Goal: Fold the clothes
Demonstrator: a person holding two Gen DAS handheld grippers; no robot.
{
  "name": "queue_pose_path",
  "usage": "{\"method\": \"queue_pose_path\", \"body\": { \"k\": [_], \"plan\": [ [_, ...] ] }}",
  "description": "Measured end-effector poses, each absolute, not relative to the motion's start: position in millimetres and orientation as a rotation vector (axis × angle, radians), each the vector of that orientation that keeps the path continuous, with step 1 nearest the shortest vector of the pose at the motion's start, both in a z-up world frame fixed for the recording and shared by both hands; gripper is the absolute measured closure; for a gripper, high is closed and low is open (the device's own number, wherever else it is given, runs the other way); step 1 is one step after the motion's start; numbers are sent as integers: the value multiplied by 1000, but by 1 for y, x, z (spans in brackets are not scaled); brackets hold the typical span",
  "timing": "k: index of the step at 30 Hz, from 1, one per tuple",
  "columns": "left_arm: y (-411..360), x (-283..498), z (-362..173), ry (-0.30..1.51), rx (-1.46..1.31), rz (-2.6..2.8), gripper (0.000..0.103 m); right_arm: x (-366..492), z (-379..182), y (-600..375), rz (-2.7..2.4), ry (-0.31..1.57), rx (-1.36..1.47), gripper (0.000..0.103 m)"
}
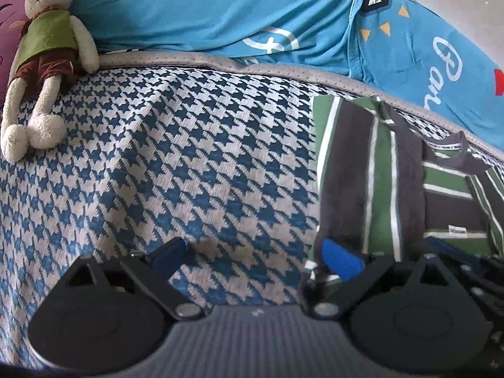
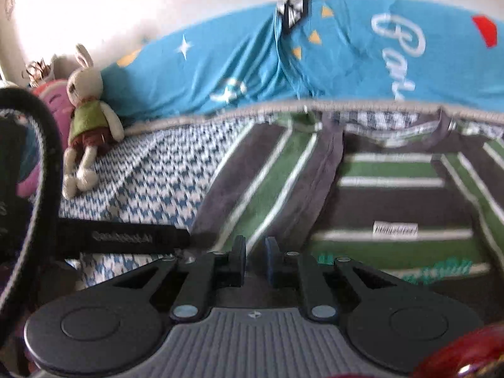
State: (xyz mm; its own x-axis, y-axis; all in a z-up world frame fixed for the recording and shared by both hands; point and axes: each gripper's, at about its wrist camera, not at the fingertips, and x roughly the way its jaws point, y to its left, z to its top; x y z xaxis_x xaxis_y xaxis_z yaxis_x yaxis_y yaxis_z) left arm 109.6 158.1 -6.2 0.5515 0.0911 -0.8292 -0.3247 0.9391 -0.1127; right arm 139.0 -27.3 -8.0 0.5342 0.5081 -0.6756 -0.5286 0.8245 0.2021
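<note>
A green, dark grey and white striped T-shirt (image 1: pixel 378 170) lies on the houndstooth bedspread (image 1: pixel 176 163), its left side folded over the body. My left gripper (image 1: pixel 255 258) is open just left of the shirt, its right fingertip (image 1: pixel 341 260) against the folded edge. In the right wrist view the shirt (image 2: pixel 393 201) fills the right half, collar toward the far side. My right gripper (image 2: pixel 255 252) has its jaws nearly closed over the folded edge of the shirt; the view is blurred, and whether fabric is pinched between the pads I cannot tell.
A blue printed duvet (image 1: pixel 252 15) is bunched along the far side of the bed. A plush rabbit (image 1: pixel 47 63) lies at the far left beside a pink cushion (image 1: pixel 9 15). The left gripper's body (image 2: pixel 119 236) shows at the left of the right wrist view.
</note>
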Motion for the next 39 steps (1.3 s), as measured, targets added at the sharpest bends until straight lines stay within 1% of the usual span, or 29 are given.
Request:
{"method": "queue_pose_path", "body": {
  "k": [3,6,9,24,26,30,39],
  "plan": [
    [157,111,-8,961,-249,254,3,135,-11,-21,615,801,-86,88],
    [154,112,-8,965,-229,265,2,128,-10,-17,618,791,-131,84],
    [153,113,-8,968,-224,275,1,124,-11,-17,618,786,-159,84],
    [158,118,-2,962,-217,370,0,111,-5,-30,623,876,-157,80],
    [153,116,2,956,-207,360,0,110,-3,-35,616,893,-142,79],
    [138,110,8,946,-175,341,0,111,2,-45,602,899,-123,72],
    [110,104,16,946,-170,298,0,109,13,-68,570,896,-121,71]
  ]
}}
